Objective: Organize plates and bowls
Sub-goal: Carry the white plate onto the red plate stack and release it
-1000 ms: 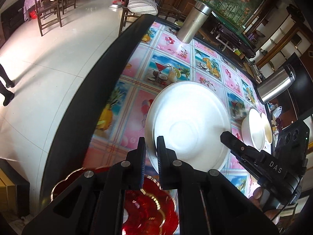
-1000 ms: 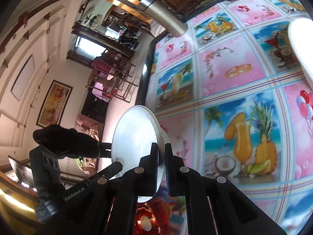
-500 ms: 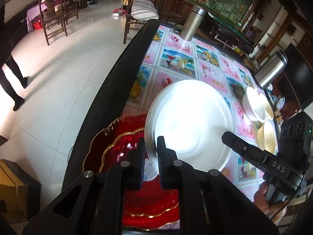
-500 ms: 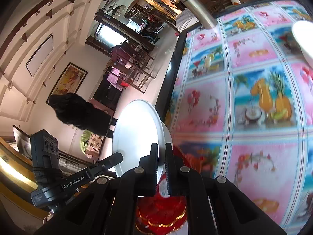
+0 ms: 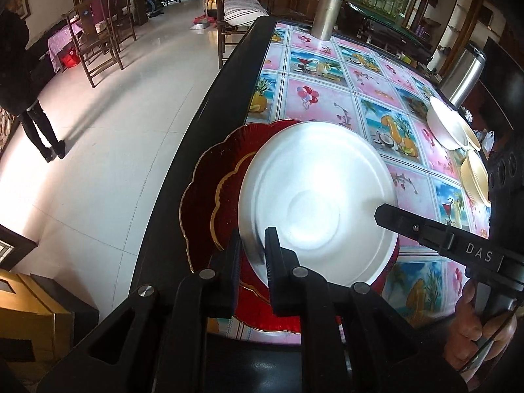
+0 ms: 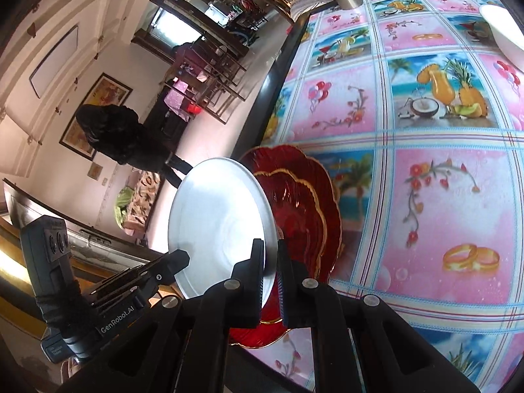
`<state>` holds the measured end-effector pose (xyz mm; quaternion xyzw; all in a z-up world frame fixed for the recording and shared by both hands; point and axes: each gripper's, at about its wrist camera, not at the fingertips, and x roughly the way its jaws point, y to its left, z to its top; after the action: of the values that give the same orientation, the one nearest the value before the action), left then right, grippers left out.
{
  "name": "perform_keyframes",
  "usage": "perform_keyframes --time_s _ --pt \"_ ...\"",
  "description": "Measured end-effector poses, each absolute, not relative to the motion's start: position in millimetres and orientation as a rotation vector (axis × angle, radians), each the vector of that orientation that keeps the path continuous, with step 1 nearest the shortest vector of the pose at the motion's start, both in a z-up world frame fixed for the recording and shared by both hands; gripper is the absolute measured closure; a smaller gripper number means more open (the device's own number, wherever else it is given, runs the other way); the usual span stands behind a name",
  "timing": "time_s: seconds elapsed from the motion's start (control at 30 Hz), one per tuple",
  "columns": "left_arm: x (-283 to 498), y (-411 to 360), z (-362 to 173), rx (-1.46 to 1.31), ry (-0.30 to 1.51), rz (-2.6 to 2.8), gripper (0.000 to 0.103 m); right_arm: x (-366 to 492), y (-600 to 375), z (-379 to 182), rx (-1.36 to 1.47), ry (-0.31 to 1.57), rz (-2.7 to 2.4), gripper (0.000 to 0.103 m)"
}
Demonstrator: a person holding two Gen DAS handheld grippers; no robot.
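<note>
Left wrist view, left side: tiled floor with wooden chairs (image 5: 98, 49) and a person in black (image 5: 29, 98) standing well apart from the table (image 5: 183, 177), whose dark edge runs up the middle of the view.

Red plate (image 5: 209, 203), scalloped with gold trim, lies on the table at its near edge. White plate (image 5: 317, 209) is held over the red plate, overlapping most of it, tilted; contact between the two cannot be told.

Left gripper (image 5: 252, 255): jaws nearly closed, pinching the near-left rim of the white plate. Right gripper (image 5: 386, 213) reaches in from the right; in this view its tip lies on the plate's right rim.

Right wrist view: right gripper (image 6: 270, 262) jaws nearly closed on the plate's edge, white plate (image 6: 219, 222) seen almost edge-on.

Further right, well apart on the patterned tablecloth (image 5: 327, 98): white bowl (image 5: 442, 124), two cream bowls (image 5: 473, 180) just beside it. Steel flask (image 5: 326, 13) upright at the far end.
</note>
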<state>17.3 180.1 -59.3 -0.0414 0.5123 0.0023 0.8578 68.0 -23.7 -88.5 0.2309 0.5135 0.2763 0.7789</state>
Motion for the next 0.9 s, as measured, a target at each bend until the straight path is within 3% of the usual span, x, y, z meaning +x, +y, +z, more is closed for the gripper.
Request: perform_keyframes --time_s 0.7,0.9 --pt "8.5 155.5 -78.4 0.204 1.023 0.063 0.084 53.0 -8.6 -102.5 0.416 1.131 0.53 0.095" --pt "0.2 152.7 -70.1 0.318 0.968 0.133 0.072 54.5 -7.6 -99.9 0.404 1.118 0.522 0.095"
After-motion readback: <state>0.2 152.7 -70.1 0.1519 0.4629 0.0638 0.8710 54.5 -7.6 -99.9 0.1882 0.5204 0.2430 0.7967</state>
